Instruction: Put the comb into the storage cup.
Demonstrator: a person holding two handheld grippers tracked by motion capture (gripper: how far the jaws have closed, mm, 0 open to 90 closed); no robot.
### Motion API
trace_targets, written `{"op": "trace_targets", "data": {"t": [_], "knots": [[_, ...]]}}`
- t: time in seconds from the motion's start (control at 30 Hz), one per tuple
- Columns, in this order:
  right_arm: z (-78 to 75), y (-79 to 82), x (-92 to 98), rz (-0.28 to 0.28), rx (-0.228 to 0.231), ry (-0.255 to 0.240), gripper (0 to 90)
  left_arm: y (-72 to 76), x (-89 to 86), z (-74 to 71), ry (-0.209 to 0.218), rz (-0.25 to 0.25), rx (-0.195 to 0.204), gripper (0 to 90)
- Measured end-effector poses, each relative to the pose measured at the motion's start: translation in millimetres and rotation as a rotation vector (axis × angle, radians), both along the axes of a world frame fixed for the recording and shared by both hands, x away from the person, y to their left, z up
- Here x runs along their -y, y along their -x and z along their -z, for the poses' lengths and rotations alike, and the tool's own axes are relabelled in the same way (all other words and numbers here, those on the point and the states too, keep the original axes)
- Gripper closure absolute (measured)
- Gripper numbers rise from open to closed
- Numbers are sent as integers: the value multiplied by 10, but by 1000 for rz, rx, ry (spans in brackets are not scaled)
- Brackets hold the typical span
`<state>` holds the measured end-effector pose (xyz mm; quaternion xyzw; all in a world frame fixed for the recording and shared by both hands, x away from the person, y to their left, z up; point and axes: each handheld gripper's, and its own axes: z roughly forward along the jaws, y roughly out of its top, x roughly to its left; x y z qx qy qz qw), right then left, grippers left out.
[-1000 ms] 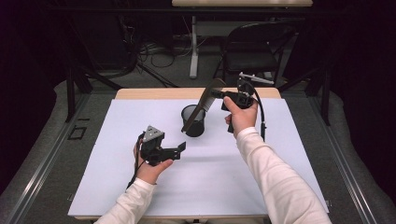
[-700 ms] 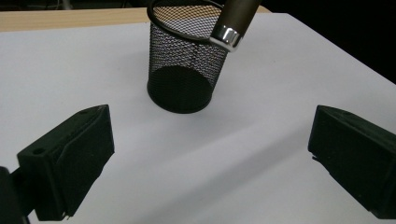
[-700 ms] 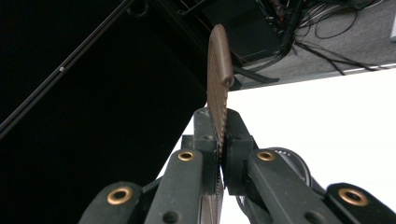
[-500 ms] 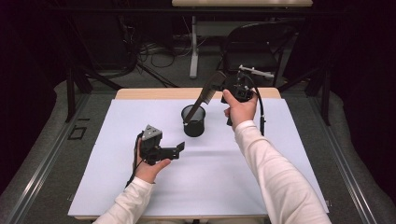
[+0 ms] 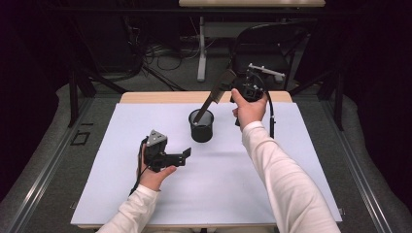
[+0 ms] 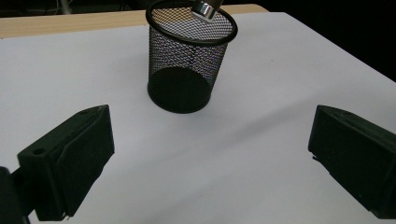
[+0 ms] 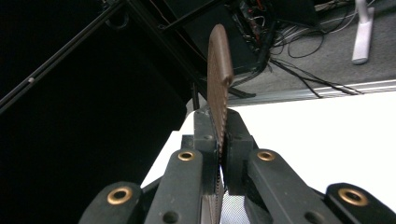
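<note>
Comb (image 5: 217,92) clamped in the right gripper (image 5: 238,86) slants down into the mesh cup (image 5: 201,126) on the white surface (image 5: 272,194), best lowered steeply to clear the rim before release, while the left gripper (image 5: 182,156) waits nearby, jaws wide and empty.

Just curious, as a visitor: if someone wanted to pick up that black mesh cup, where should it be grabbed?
Grab the mesh cup by its rim, coming straight down: it stands upright with an open top, and one thin wall fits between jaws. Avoid the far side, where the brown stick dips in.
</note>
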<state>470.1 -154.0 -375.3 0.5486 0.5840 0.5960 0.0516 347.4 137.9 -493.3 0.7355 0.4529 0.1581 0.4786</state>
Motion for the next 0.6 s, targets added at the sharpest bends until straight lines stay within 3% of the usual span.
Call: {"op": "trace_targets", "data": {"t": [0.6], "knots": [[74, -87, -7, 55, 0, 32, 869, 29, -21, -17, -4, -15, 10, 5]]}}
